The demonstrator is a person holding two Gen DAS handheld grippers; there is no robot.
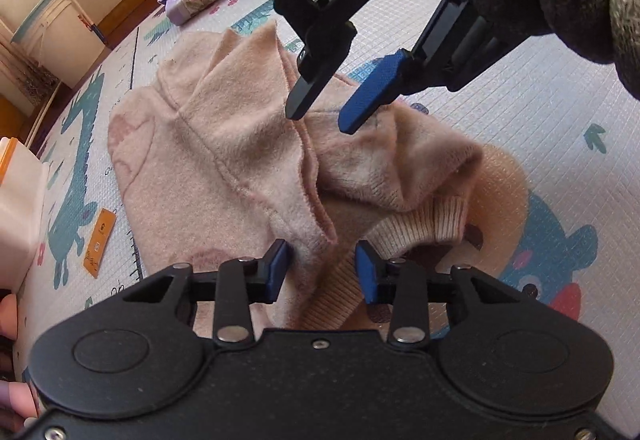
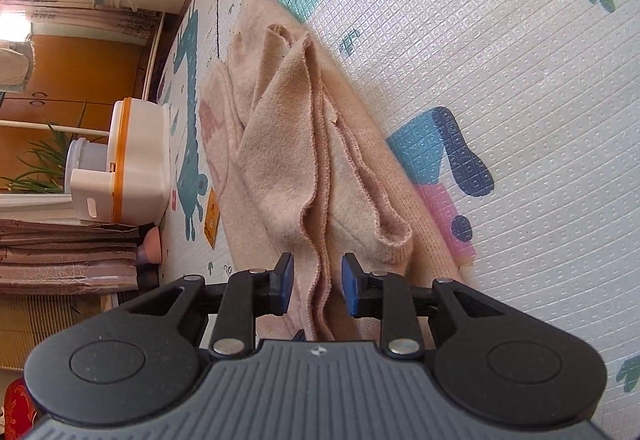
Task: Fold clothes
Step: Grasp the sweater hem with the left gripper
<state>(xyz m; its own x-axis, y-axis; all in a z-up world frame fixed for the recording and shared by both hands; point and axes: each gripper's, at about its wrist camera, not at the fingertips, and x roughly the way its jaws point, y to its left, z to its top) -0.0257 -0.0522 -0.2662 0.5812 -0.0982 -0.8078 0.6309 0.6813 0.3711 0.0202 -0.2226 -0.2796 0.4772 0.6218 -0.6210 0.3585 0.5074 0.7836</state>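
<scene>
Pink garment [image 1: 240, 159] lies crumpled on the play mat [image 1: 500, 111]; left gripper [image 1: 322, 272] spread at six o'clock over its hem, right gripper [image 1: 320, 115] spread at twelve.

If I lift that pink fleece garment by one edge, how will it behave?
The pink fleece garment would probably go floppy: it already lies in soft folds. The fuzzy nap should grip the pads. It looks light, so loose layers may slide apart.

Right gripper [image 2: 316, 286] open astride pink garment's [image 2: 288, 143] hem; playmat [image 2: 480, 39] beneath
</scene>
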